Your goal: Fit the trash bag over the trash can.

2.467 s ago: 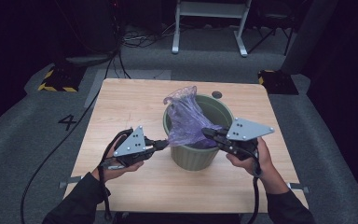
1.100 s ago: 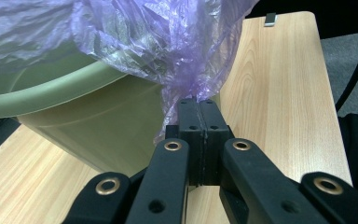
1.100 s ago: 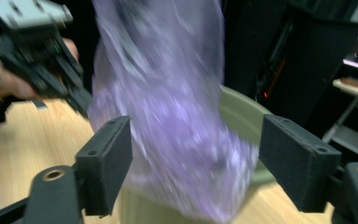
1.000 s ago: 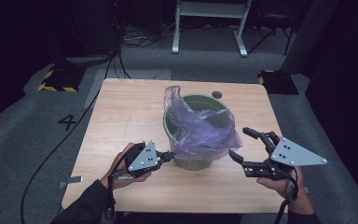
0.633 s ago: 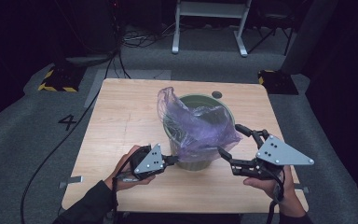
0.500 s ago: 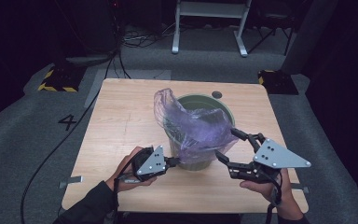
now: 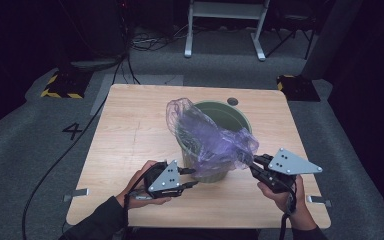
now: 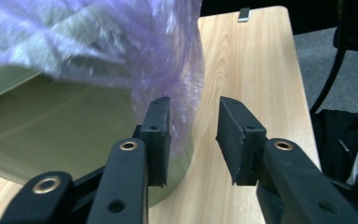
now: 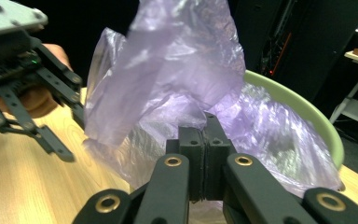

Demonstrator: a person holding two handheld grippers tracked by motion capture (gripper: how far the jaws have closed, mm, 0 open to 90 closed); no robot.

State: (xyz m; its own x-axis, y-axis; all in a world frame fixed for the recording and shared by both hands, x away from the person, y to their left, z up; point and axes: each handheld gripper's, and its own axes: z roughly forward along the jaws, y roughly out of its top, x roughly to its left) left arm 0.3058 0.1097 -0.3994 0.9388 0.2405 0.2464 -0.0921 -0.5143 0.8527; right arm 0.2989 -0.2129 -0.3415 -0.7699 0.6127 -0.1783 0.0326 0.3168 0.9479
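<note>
A green bin (image 7: pixel 230 108) stands at the middle of the wooden table (image 7: pixel 130 130), with a thin purple bag (image 7: pixel 210 137) crumpled in and over its mouth. My right gripper (image 7: pixel 250 164) is at the bin's front right, shut on the bag's edge; in the right gripper view its jaws (image 9: pixel 204 135) pinch the purple bag (image 9: pixel 177 74) before the bin's rim (image 9: pixel 307 116). My left gripper (image 7: pixel 192 177) is against the bin's front left wall. It stands open (image 8: pixel 195 135), and the bag's film (image 8: pixel 177 70) hangs against its left jaw, beside the bin's wall (image 8: pixel 65 121).
A dark round hole (image 7: pixel 232 101) is set in the table behind the bin. The table's near edge lies just under both hands. On the floor are cables, a yellow-and-black block (image 7: pixel 60 87) at the left and a white frame (image 7: pixel 225 25) behind.
My right gripper, open and off to the right one second ago, has come in leftward and shut on the bag's edge. The left gripper has stayed at the bin's front.
</note>
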